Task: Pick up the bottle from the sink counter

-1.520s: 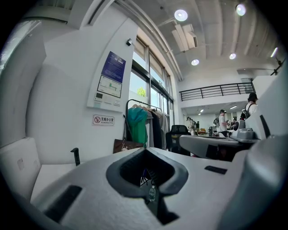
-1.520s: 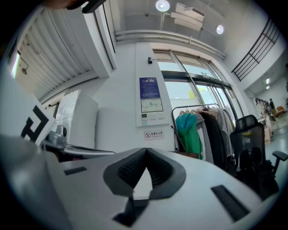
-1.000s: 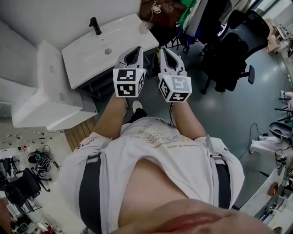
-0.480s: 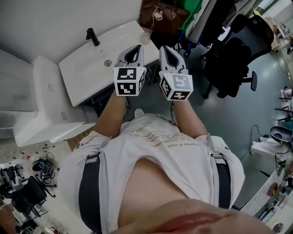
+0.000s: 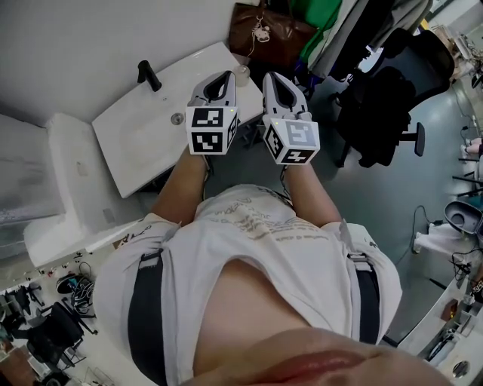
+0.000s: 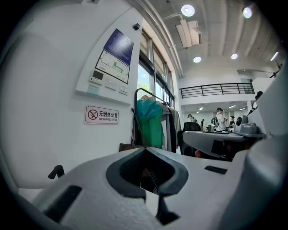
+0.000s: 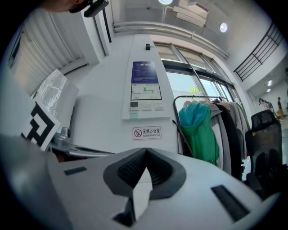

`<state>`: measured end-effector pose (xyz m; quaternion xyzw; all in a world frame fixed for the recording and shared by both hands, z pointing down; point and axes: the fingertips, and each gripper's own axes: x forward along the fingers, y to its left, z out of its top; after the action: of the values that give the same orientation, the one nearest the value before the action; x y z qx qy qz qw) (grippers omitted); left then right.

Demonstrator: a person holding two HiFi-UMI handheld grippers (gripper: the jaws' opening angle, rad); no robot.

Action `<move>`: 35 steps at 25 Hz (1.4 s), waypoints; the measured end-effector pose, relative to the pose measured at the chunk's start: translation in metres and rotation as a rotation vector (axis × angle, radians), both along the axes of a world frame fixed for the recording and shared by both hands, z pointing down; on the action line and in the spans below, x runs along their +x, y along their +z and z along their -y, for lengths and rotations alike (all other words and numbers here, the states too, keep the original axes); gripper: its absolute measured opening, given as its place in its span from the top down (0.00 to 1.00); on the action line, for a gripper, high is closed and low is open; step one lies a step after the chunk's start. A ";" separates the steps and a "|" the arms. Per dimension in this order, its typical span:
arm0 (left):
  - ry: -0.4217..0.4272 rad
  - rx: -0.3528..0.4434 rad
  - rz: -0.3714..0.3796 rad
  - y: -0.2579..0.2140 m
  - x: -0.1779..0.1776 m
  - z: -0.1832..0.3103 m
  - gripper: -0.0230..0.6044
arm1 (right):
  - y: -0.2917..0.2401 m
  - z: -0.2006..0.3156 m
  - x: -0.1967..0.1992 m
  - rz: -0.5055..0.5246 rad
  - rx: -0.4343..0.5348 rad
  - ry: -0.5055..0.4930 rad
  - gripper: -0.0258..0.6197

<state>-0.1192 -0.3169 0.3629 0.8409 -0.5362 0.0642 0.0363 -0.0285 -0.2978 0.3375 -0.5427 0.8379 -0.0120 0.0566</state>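
Note:
The white sink counter [image 5: 143, 143] with a black faucet [image 5: 147, 74] lies ahead and to the left in the head view. A small pale bottle [image 5: 241, 72] stands at its far right corner. My left gripper [image 5: 224, 77] hovers over the counter's right edge, just left of the bottle, shut and holding nothing. My right gripper [image 5: 272, 78] is level with it just right of the bottle, also shut and holding nothing. In the left gripper view the left gripper [image 6: 145, 150] points at the wall, and so does the right gripper [image 7: 146, 151] in its own view; neither shows the bottle.
A brown bag [image 5: 260, 34] and a green garment [image 5: 317, 15] hang just past the sink. A black office chair [image 5: 385, 83] stands to the right. A white fixture [image 5: 72, 188] adjoins the counter's left side. The wall bears a no-smoking sign [image 6: 101, 115].
The sink counter has slid left and lower in the head view, so both grippers now stand nearer its far right corner and the bottle. Both jaws stay shut.

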 end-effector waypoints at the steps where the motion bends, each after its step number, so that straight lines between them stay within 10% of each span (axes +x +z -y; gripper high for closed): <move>1: 0.003 -0.006 0.001 0.002 0.001 0.003 0.93 | 0.002 0.003 0.001 0.003 -0.007 0.001 0.92; 35: -0.274 -0.104 0.095 0.107 0.003 0.120 0.93 | 0.055 0.136 0.027 -0.031 -0.094 -0.243 0.92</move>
<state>-0.1160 -0.4371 0.4697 0.7528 -0.6430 0.1261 0.0630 -0.0020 -0.4339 0.3921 -0.4392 0.8968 -0.0498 0.0162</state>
